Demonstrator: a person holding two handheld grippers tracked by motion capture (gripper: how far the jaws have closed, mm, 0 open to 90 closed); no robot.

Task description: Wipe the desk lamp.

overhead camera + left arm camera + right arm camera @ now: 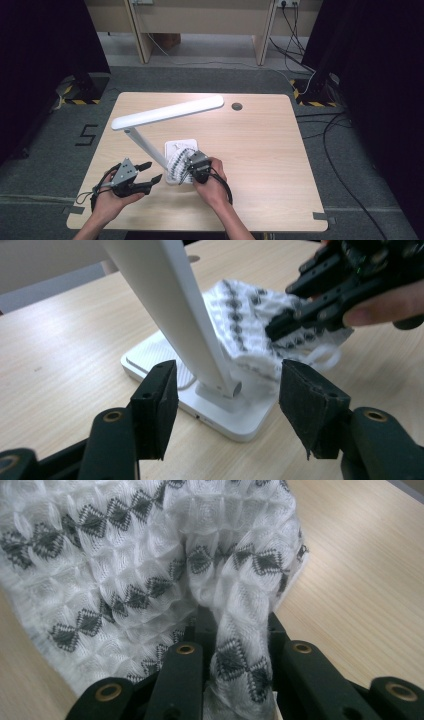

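A white desk lamp stands mid-table, its square base (186, 145) (220, 412) flat on the wood and its slanted arm (145, 145) (175, 305) rising to a long head (167, 112). A white cloth with dark diamond patterns (177, 162) (245, 320) (125, 565) lies bunched on the base. My right gripper (192, 162) (240, 670) is shut on a fold of that cloth; it also shows at the upper right of the left gripper view (320, 310). My left gripper (152, 172) (227, 405) is open, its jaws either side of the arm's foot, touching nothing.
The light wooden table (260, 150) has a round cable hole (236, 106) near its far edge. A wooden desk frame (200, 25) and cables (295, 35) lie beyond on the grey floor. Black curtains (45, 50) flank both sides.
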